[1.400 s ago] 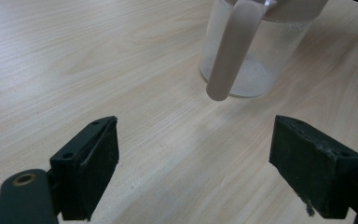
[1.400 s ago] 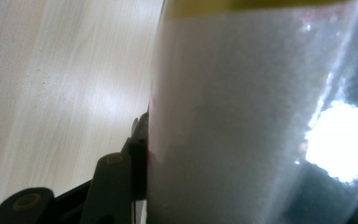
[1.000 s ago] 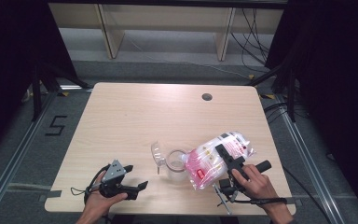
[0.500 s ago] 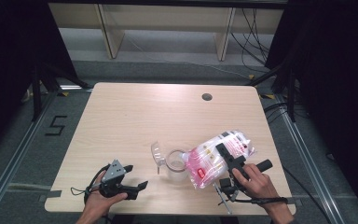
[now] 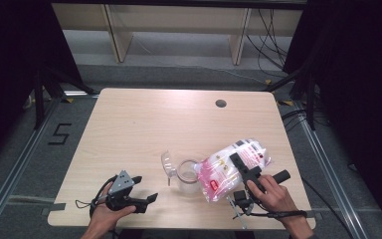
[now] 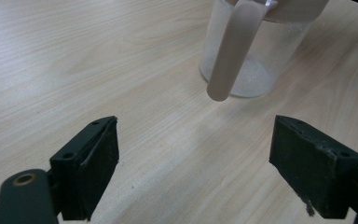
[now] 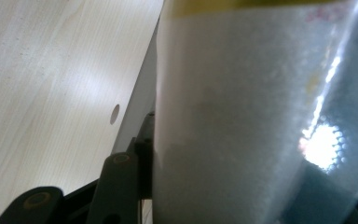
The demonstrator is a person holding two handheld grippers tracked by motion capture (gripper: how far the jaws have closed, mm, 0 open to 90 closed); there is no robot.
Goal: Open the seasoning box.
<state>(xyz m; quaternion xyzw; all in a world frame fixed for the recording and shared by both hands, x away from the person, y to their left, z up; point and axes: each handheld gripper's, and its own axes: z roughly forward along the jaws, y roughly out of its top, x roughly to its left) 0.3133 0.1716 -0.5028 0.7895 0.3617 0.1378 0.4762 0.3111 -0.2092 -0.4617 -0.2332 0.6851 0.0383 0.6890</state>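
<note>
Clamping the bag [image 5: 229, 167] (tipped over the jar [image 5: 186, 172]), the right hand-held gripper [image 5: 243, 172] grips it half-closed.

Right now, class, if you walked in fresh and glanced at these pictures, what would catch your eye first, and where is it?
The pink and white bag of white grains stands out first, gripped in the right gripper near the table's front right and tipped toward a clear jar at the front middle. The jar has a flip lid hanging open and a thin layer of white grains inside. At the front left, the left gripper rests open and holds nothing.
</note>
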